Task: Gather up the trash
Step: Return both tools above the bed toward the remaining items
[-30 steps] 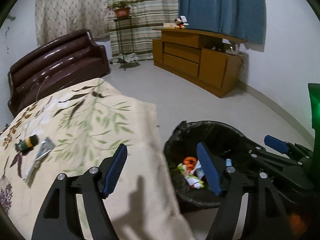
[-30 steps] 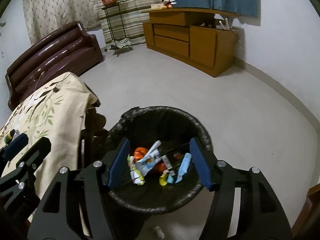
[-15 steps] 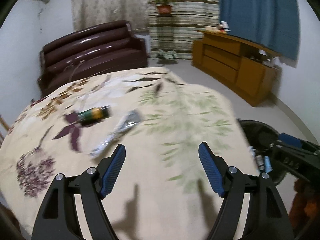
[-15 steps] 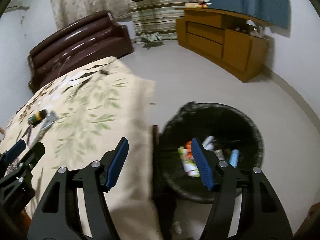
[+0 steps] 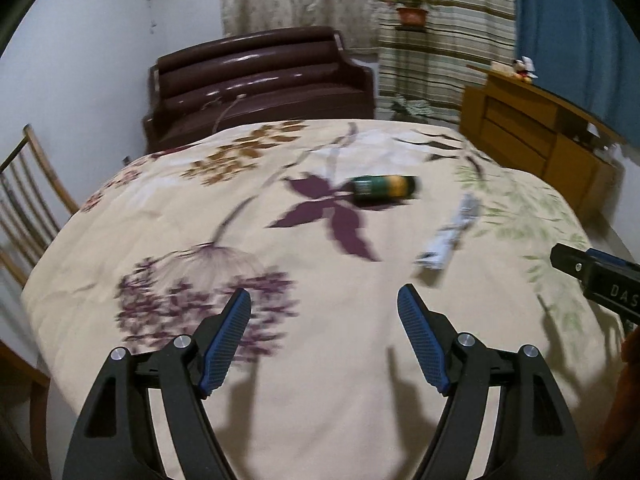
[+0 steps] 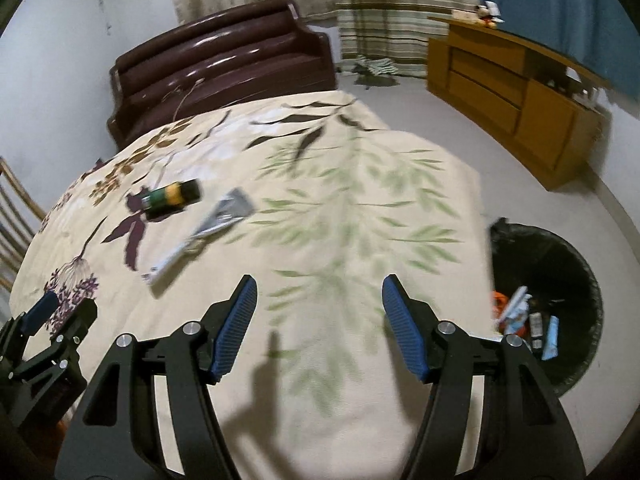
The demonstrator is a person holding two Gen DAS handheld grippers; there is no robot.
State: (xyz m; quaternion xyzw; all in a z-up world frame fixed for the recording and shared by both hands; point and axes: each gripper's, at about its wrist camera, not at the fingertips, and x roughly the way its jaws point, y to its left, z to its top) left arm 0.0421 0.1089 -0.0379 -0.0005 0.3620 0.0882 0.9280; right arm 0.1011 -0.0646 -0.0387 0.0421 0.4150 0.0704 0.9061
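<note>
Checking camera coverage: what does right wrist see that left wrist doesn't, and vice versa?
Right wrist only: the black-lined trash bin with wrappers inside, on the floor beside the table.
Left wrist only: more of the wooden chair at the table's left edge.
Both: the small green-and-yellow bottle and the silver wrapper lying on the floral tablecloth, the brown sofa, the wooden cabinet, and both grippers open and empty.

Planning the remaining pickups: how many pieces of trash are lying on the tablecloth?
2. A green-and-yellow bottle lies on its side toward the far left, and a flattened silvery wrapper sits just right of it, nearer the grippers. Nothing else shows.
</note>
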